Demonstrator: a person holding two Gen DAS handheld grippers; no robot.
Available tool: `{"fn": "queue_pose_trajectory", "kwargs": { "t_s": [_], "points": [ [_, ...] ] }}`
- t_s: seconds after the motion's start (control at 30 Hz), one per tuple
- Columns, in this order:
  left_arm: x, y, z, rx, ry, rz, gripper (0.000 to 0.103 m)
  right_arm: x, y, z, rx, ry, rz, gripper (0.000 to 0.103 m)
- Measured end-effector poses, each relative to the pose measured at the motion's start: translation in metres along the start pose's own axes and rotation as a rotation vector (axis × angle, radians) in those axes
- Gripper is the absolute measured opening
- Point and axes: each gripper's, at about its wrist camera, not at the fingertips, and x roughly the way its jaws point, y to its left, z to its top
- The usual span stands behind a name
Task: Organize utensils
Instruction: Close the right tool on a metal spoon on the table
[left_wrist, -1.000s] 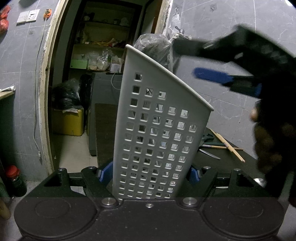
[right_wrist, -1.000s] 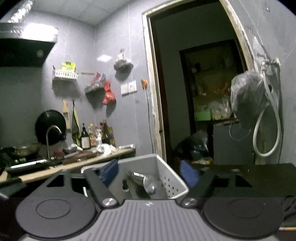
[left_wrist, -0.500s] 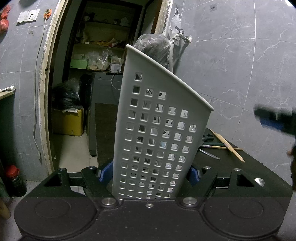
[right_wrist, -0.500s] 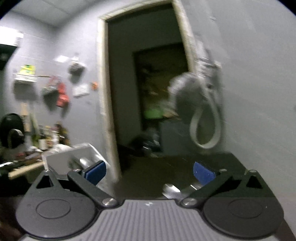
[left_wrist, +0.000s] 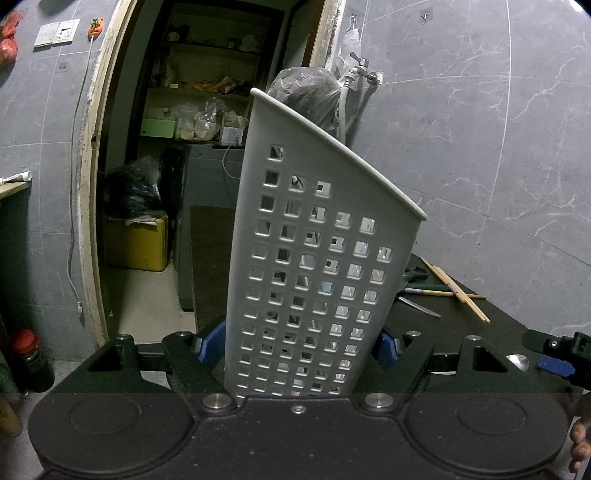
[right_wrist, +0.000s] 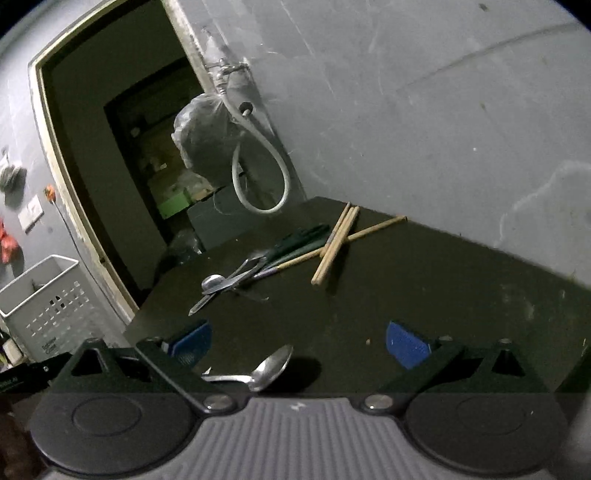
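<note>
The left tool (left_wrist: 299, 345) is clamped on the white perforated basket (left_wrist: 314, 266), its 2 blue pads (left_wrist: 208, 341) pressed against the basket's side walls near the bottom. The basket stands tilted in that grip, held off the dark bench (left_wrist: 461, 321); in the right wrist view it shows at the far left edge (right_wrist: 48, 299), beside the doorway.

The right tool (right_wrist: 299, 343) has its jaws spread wide apart, with nothing gripped between the pads. It hangs low over the bench (right_wrist: 424, 280), and a metal spoon (right_wrist: 258, 371) lies on the surface just below the gap, nearer the left pad, touching neither one.

Farther back on the bench lies a loose pile of utensils: wooden chopsticks (right_wrist: 336, 243) crossing one another, dark-handled knives (right_wrist: 291, 247), and a second spoon (right_wrist: 212, 282) at the near end of the pile.
</note>
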Motion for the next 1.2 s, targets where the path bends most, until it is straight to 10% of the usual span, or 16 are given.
{"fn": "queue_pose_trajectory", "kwargs": {
  "t_s": [0.43, 1.2],
  "points": [
    [0.000, 0.000, 0.000, 0.000, 0.000, 0.000, 0.079, 0.006, 0.016, -0.010, -0.014, -0.020, 0.070, 0.098],
    [0.000, 0.000, 0.000, 0.000, 0.000, 0.000, 0.079, 0.017, 0.042, -0.018, -0.123, 0.033, -0.032, 0.030]
  ]
}}
